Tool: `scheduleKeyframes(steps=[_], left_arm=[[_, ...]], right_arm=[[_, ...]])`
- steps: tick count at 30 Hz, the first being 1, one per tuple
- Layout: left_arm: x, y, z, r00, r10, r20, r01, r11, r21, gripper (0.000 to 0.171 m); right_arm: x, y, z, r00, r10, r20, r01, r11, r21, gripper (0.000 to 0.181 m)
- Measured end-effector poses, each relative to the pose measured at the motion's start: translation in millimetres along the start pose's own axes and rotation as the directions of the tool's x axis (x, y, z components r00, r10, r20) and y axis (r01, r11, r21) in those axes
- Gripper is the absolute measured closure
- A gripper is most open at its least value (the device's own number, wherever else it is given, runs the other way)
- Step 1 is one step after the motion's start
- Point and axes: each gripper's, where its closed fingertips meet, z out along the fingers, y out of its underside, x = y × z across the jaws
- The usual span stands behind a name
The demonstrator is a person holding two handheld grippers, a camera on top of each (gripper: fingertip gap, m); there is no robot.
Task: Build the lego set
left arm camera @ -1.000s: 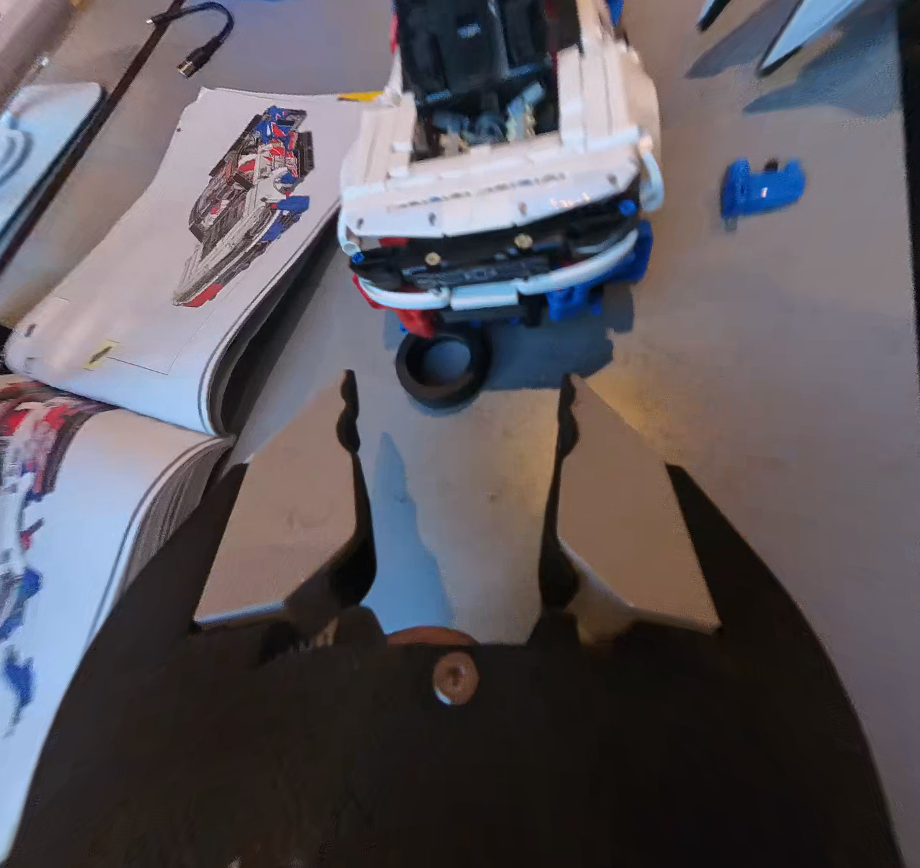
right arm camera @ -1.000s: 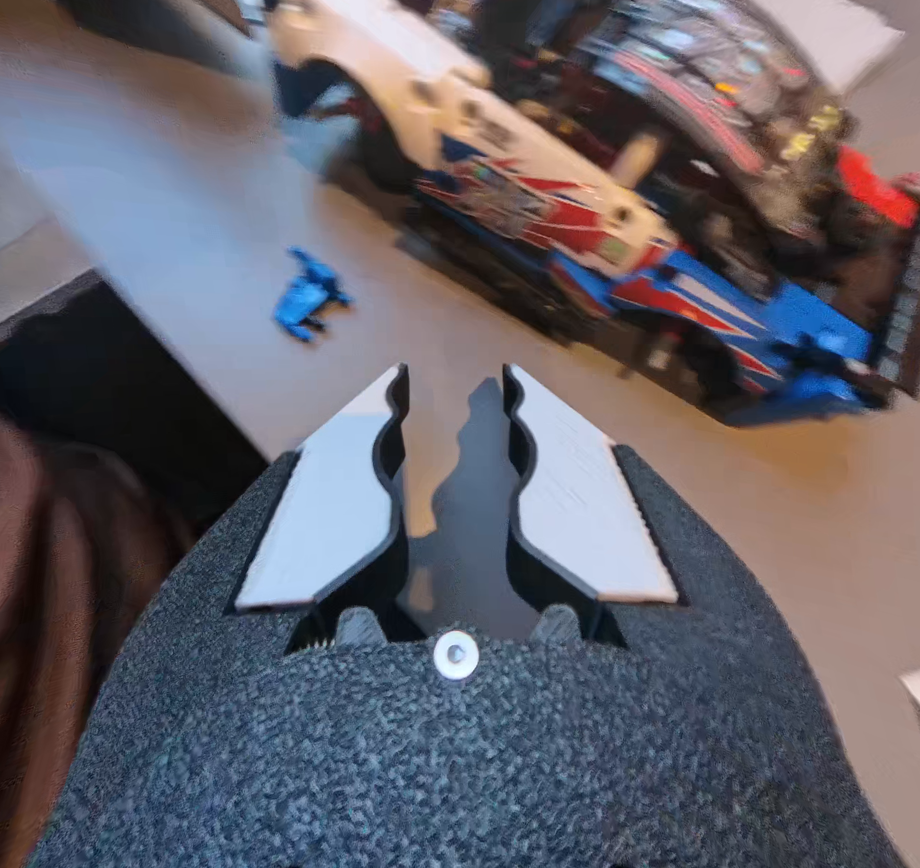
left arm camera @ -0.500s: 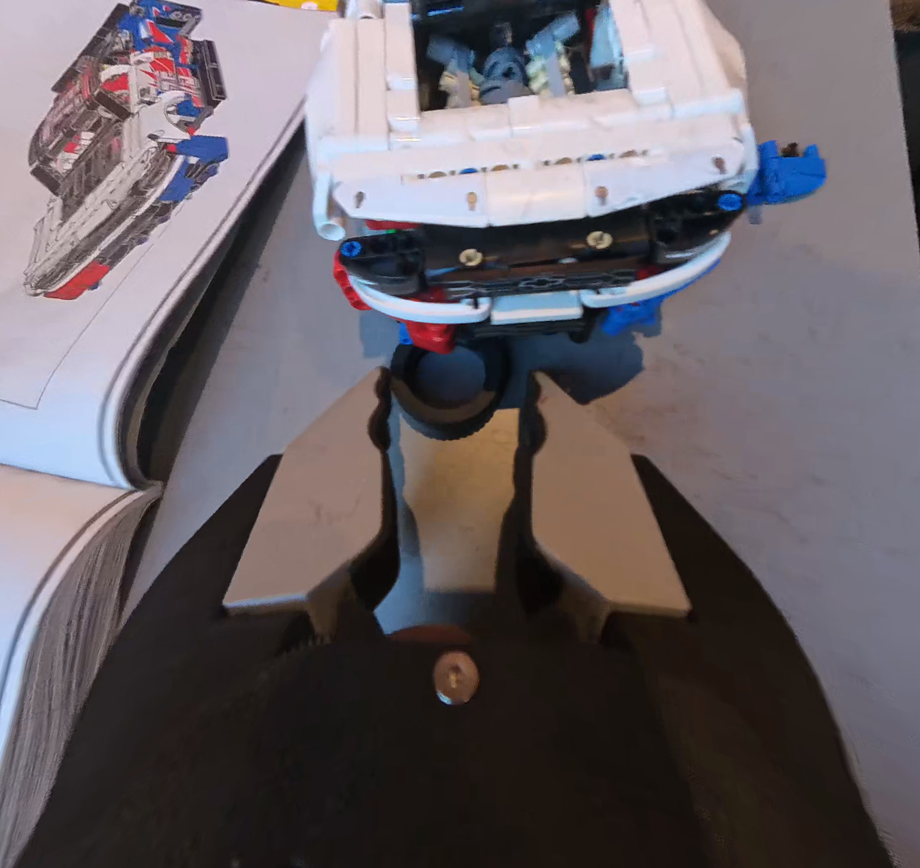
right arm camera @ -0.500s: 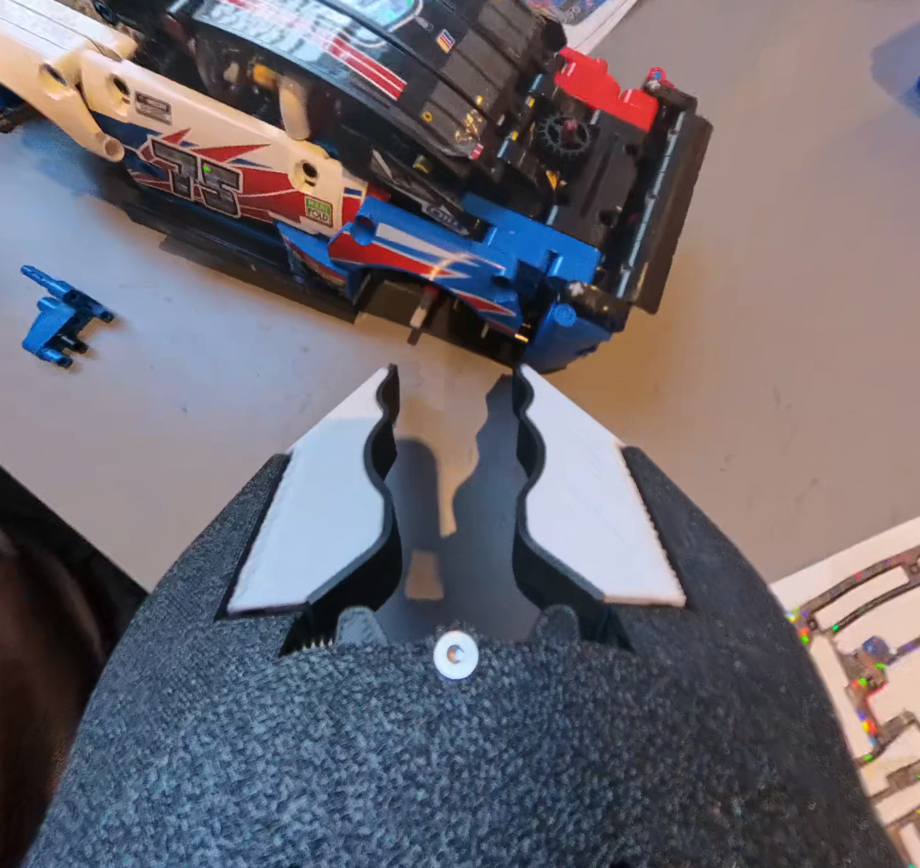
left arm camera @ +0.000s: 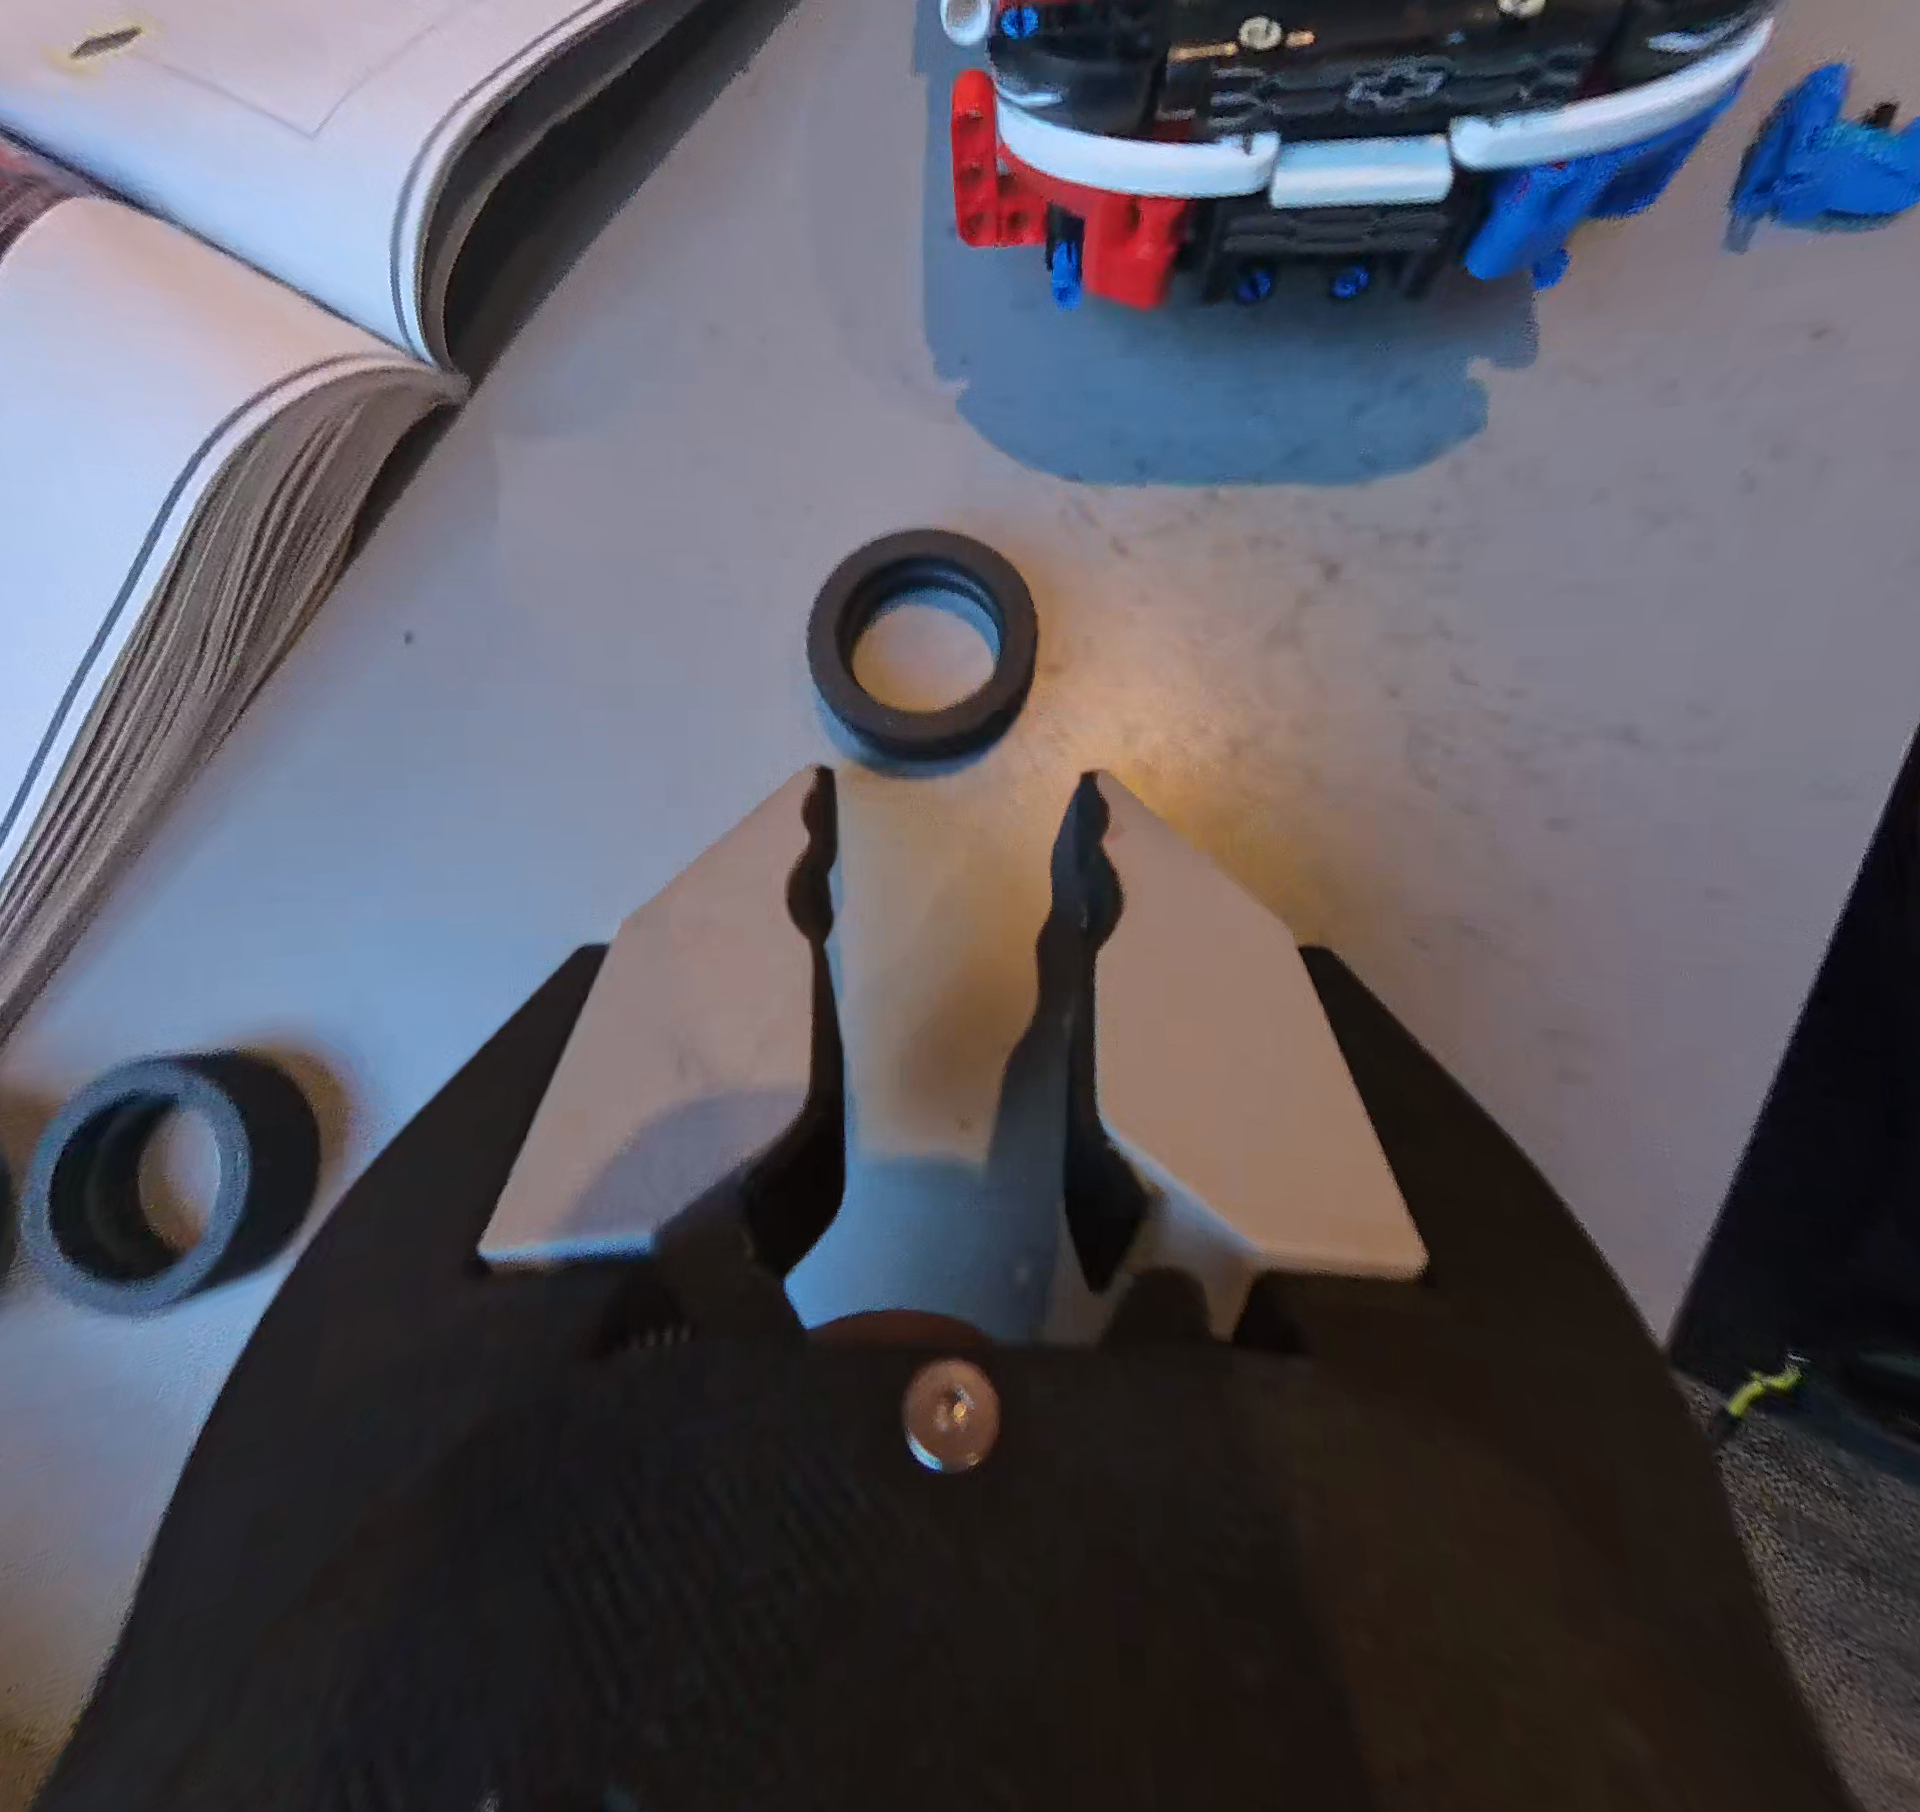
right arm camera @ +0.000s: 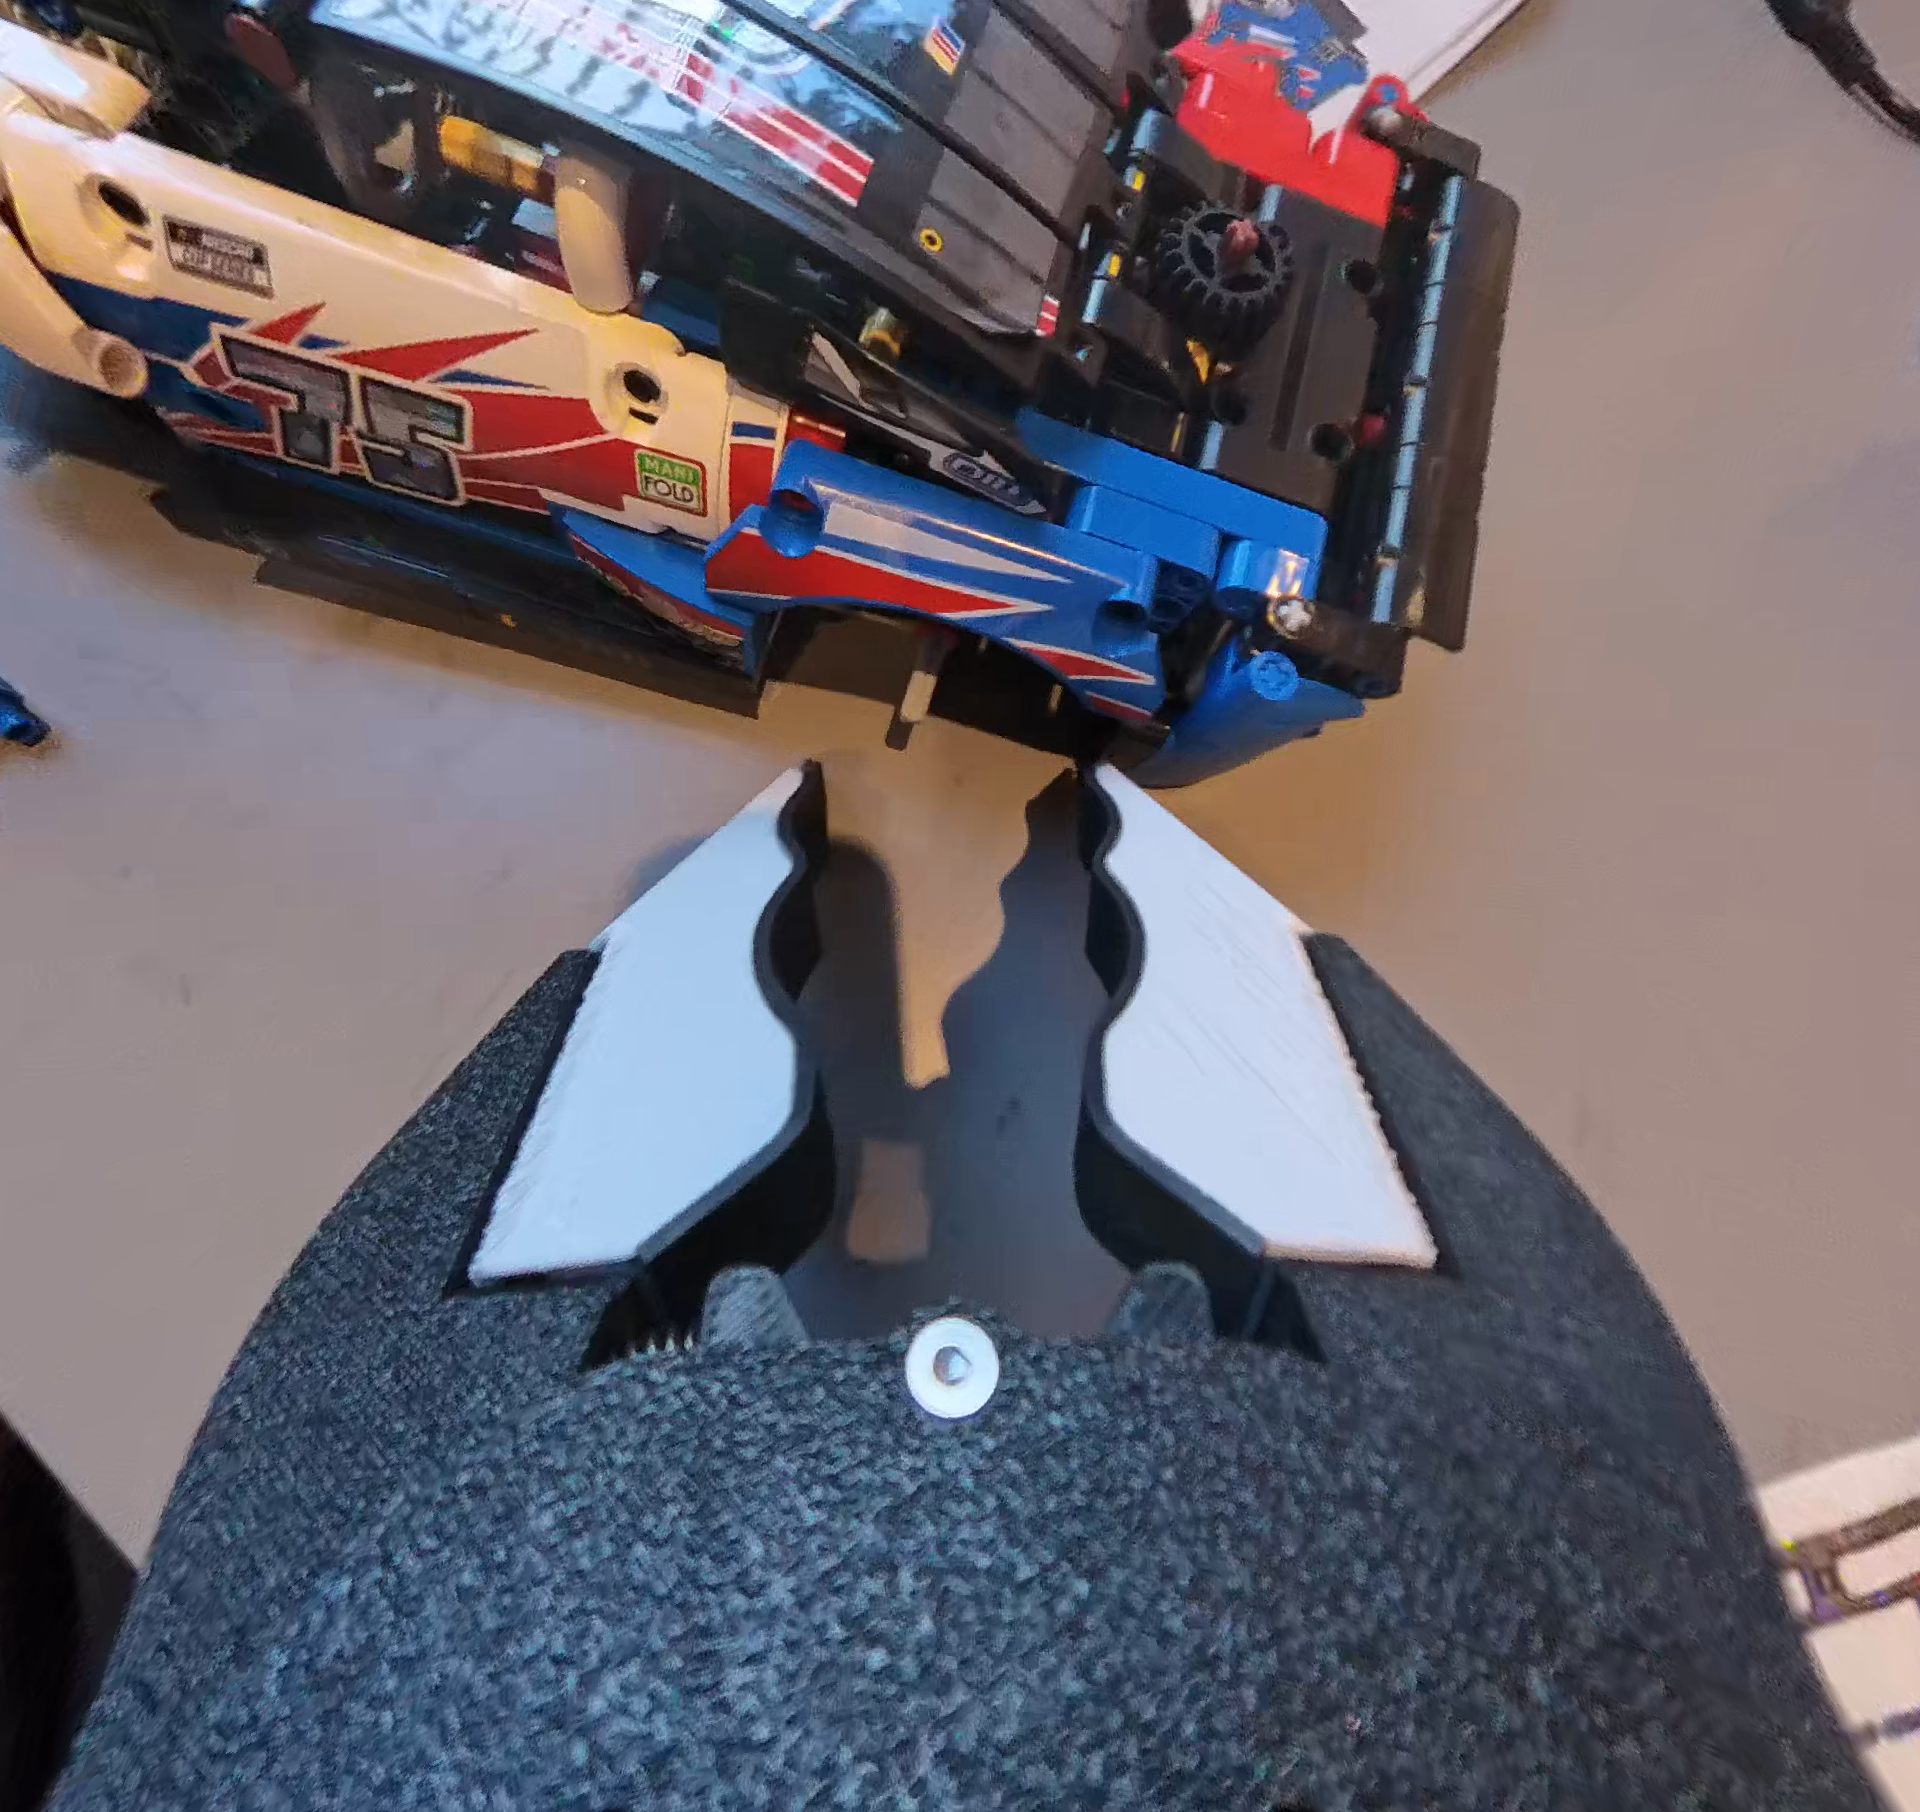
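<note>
Tyre [left arm camera: 923, 663] lies flat on the counter [left arm camera: 1351, 723], just ahead of the left claw [left arm camera: 951, 791], jaws apart and empty. Looks light, soft, grippy rubber; pinch across its wall. Right claw [right arm camera: 948, 783] gapes by the car [right arm camera: 727, 360].

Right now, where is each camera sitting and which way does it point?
Left wrist view: sits on the left tongs, looking down along their open fingers at a black tyre on the table, with the car's front beyond.
Right wrist view: sits on the right tongs, looking along their open fingers at the car's side and its empty rear wheel arch.
Shared: both see the same car on the same table, from different sides.
</note>
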Motion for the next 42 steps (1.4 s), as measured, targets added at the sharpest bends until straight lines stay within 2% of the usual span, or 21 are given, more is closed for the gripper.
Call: scheduleKeyframes(steps=[1,3,5,8,11,13,15,19,20,21,24,27,30,36,42], left_arm=[[0.6,3.3,-4.0,1.000,0.005,0.030,-0.005,1.000,-0.010,0.127],[-0.1,5.9,-11.9,0.994,0.024,0.107,-0.021,0.999,-0.034,0.112],[11.4,-5.2,-19.3,0.993,0.043,0.113,-0.041,0.999,-0.017,0.109],[30.3,-35.8,-22.5,0.994,0.080,0.075,-0.085,0.994,0.066,0.109],[31.2,-57.2,-13.2,0.996,0.083,0.039,-0.086,0.992,0.091,0.106],[38.7,-69.5,-1.5,0.997,0.064,-0.049,-0.059,0.992,0.108,0.093],[42.1,-77.6,10.4,0.991,0.084,-0.107,-0.070,0.989,0.129,0.093],[44.5,-81.9,26.2,0.973,0.100,-0.209,-0.077,0.990,0.118,0.087],[46.8,-85.5,27.6,0.967,0.117,-0.228,-0.088,0.987,0.134,0.095],[49.2,-87.9,29.1,0.962,0.128,-0.243,-0.097,0.986,0.137,0.094],[50.2,-89.0,31.0,0.961,0.143,-0.238,-0.122,0.987,0.102,0.087],[52.3,-89.2,30.0,0.961,0.145,-0.235,-0.121,0.986,0.115,0.085],[54.6,-90.3,30.0,0.968,0.128,-0.214,-0.101,0.986,0.130,0.083],[61.8,-88.2,29.5,0.982,0.128,-0.142,-0.111,0.986,0.121,0.078],[58.3,-91.6,24.3,0.991,0.100,-0.086,-0.086,0.984,0.155,0.088]], right_arm=[[1.0,-1.8,2.0,1.000,-0.001,0.006,0.001,1.000,0.000,0.133],[1.7,-3.2,4.1,1.000,0.008,0.016,-0.008,1.000,-0.001,0.133],[0.0,-4.5,3.2,0.999,0.011,0.032,-0.011,1.000,0.011,0.133],[-2.8,-10.4,4.9,0.997,-0.013,0.071,0.011,0.999,0.033,0.134],[-5.9,-12.3,11.9,0.993,-0.051,0.106,0.050,0.999,0.014,0.137],[-4.9,-15.1,14.4,0.991,-0.081,0.106,0.079,0.997,0.022,0.142],[-5.5,-19.0,15.4,0.989,-0.096,0.116,0.092,0.995,0.035,0.142],[-5.6,-11.5,12.4,0.988,-0.079,0.131,0.078,0.997,0.011,0.138],[-3.0,-8.3,9.3,0.990,-0.071,0.119,0.070,0.997,0.009,0.139],[0.3,-4.5,5.6,0.992,-0.065,0.105,0.064,0.998,0.006,0.138],[15.9,1.8,-8.2,0.997,-0.052,0.050,0.051,0.999,0.020,0.139],[26.5,-2.5,-15.0,0.998,0.016,0.069,-0.020,0.998,0.064,0.131],[40.6,-8.1,-10.9,0.996,0.063,0.065,-0.068,0.994,0.081,0.128],[51.1,-23.5,1.4,0.995,0.040,0.088,-0.050,0.993,0.106,0.127],[42.9,-24.4,9.5,0.989,0.008,0.147,-0.023,0.995,0.099,0.127]])
